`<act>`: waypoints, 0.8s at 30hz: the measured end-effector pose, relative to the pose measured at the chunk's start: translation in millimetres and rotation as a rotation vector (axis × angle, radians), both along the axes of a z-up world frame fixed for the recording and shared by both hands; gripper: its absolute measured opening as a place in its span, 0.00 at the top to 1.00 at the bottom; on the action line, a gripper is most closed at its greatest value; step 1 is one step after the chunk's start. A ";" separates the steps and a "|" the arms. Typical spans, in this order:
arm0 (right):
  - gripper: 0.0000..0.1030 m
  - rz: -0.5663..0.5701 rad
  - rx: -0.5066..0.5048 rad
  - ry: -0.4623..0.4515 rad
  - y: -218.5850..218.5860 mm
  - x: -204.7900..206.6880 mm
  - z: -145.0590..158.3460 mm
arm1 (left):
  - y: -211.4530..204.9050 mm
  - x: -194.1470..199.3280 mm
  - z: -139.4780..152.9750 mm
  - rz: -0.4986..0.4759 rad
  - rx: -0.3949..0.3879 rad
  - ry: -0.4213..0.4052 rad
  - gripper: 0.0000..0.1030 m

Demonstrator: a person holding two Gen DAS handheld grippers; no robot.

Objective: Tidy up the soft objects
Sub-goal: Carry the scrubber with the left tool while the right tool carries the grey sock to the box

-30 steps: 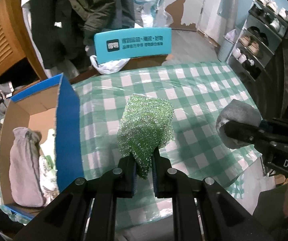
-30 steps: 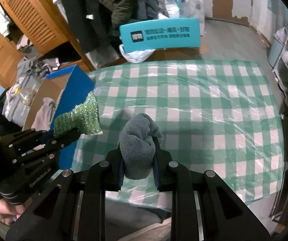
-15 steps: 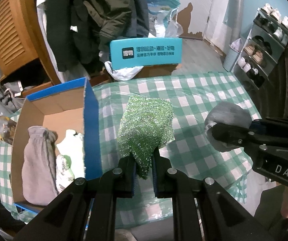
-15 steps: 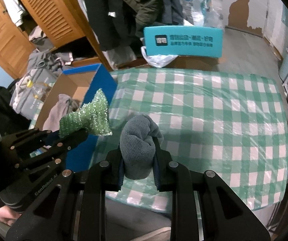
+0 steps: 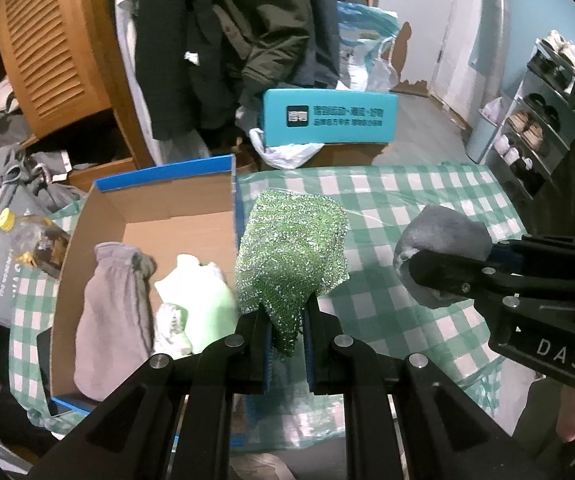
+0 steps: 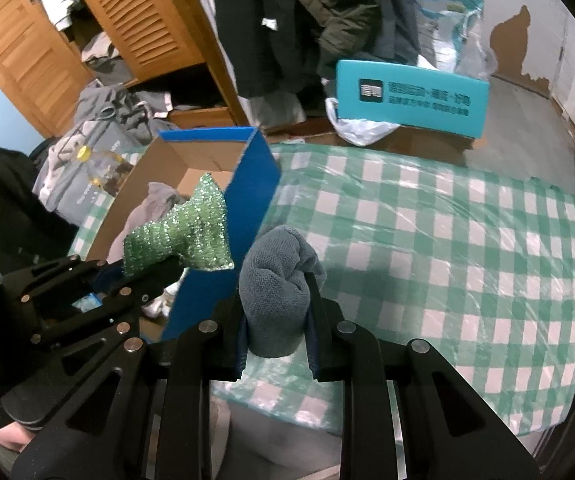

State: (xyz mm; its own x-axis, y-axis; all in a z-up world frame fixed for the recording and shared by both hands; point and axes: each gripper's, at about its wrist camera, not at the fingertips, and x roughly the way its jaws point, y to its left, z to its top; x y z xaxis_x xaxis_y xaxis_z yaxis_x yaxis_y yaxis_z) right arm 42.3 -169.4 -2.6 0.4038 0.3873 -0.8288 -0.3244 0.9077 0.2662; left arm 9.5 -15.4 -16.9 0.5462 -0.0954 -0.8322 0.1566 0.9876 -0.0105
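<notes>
gripping a green scrubber (image 5: 291,256), the left tongs (image 5: 287,344) alone reveal the right tongs' (image 5: 439,276) grey cloth's (image 5: 443,236) side.

A teal sign (image 5: 329,118) with white lettering stands beyond the far edge of the checked tablecloth (image 5: 439,200), a white plastic bag (image 5: 283,151) bunched at its foot. Dark coats (image 5: 223,40) hang behind the sign, beside a louvred wooden door (image 5: 51,48). Left of the tablecloth, grey clothes (image 5: 3,184) lie heaped around a yellow-capped bottle (image 5: 5,218). To its right, a shoe rack (image 5: 535,120) lines the wall.
</notes>
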 end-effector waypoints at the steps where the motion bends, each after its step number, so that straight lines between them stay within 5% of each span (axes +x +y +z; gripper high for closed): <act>1: 0.79 0.004 0.000 -0.001 2.7 0.2 0.1 | 4.2 0.1 -0.1 0.007 -0.001 0.000 0.88; 24: 0.79 0.123 -0.013 0.023 95.6 22.1 -6.0 | 94.4 -0.6 -8.8 0.163 -0.030 0.005 0.88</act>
State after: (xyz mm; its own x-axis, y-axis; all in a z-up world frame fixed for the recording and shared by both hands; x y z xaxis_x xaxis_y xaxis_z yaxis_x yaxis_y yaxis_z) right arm 64.4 -73.8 -8.6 0.3347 0.4216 -0.8428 -0.4269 0.8651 0.2633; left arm 8.8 79.0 -25.7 0.5527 -0.0308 -0.8328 -0.0058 0.9992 -0.0408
